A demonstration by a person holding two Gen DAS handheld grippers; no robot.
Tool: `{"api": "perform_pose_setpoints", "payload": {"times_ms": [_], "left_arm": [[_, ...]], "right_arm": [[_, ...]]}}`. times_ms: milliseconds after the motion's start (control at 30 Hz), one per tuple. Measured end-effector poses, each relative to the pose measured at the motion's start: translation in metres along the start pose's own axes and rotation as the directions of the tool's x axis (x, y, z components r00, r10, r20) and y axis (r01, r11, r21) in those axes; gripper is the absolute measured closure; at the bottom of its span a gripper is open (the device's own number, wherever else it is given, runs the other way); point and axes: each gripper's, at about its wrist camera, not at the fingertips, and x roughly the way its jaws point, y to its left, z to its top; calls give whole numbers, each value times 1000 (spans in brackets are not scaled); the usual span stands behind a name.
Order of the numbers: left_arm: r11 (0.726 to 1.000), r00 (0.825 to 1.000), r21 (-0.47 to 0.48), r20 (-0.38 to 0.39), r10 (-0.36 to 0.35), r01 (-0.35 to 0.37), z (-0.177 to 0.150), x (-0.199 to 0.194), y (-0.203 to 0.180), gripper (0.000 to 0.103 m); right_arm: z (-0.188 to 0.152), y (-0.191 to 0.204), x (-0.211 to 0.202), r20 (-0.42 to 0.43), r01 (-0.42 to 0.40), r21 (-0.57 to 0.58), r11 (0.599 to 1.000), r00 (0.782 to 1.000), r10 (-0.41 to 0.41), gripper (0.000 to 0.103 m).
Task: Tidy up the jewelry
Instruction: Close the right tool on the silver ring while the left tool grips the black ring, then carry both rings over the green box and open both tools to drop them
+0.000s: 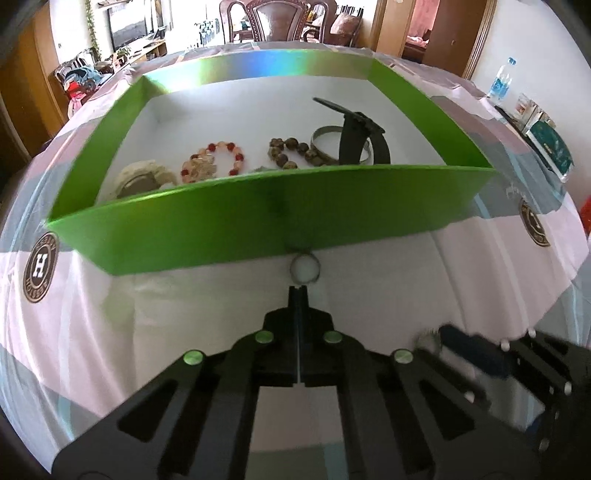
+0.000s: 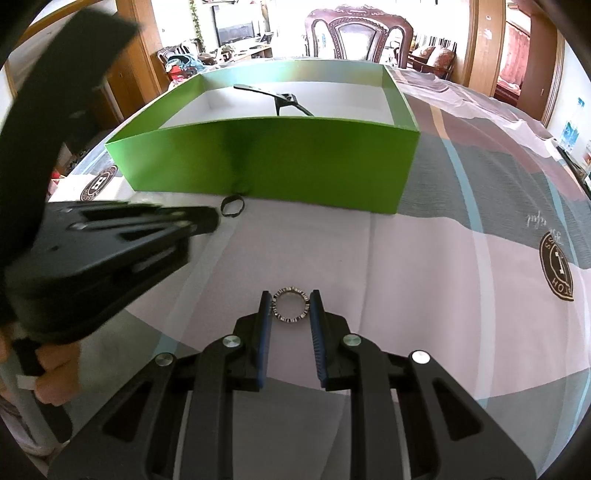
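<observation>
Left tongs [image 1: 297, 291] clenched, tips just short of small plain metal ring [image 1: 304, 268] lying against green cardboard box [image 1: 258, 218] wall on bench; no grip evident. Risk: nudging ring under wall. Right tongs [image 2: 291, 306] parted around patterned silver ring [image 2: 290, 305]; risk: ring squirting sideways on closing.

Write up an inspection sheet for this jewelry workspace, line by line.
Surface: patterned tablecloth with round logos.
Job's things: green box holding beaded bracelets, a metal bangle and a black strap; plain ring by the box's front wall; patterned ring on the cloth.
Clutter: water bottle at the table's far edge.
Grippers: left hand-held gripper shut on the plain ring's edge; right hand-held gripper open around the patterned ring.
Cables: nothing seen.
Surroundings: carved wooden chair, television.
</observation>
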Motion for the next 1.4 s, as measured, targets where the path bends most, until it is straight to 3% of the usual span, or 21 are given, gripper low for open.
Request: {"api": "perform_pose_setpoints", "payload": {"times_ms": [267,333,567,733,867,967,1200,1400], "left_arm": [[999,999,-34,16,-38,38,-5,-14,18,100],[999,999,-31,17,-41,41,-2,-11,12,82],[1000,1000,-22,26,16,-15,11,0,-13,62],[997,999,-48,-10,52,-52,14,14,-13,62],[995,996,-44,5,90,-90,15,17,-15,65],[995,996,-40,16,93,-93,14,16,-17,84],[996,997,-42,14,73,-73,7,8,-13,84],[998,994,-37,87,62,-59,-6,-39,3,84]], "right_arm": [[-1,3,0,-1,3,3,1000,1000,-3,82],[-1,3,1,-3,5,6,1000,1000,-5,82],[-4,-1,-3,0,2,12,1000,1000,-2,83],[-4,-2,-2,5,-12,16,1000,1000,12,83],[-4,-4,-2,9,-20,18,1000,1000,20,83],[-4,-5,-2,11,-21,17,1000,1000,20,83],[-5,-6,-4,13,-16,22,1000,1000,16,83],[4,-3,-24,61,-10,25,1000,998,9,82]]}}
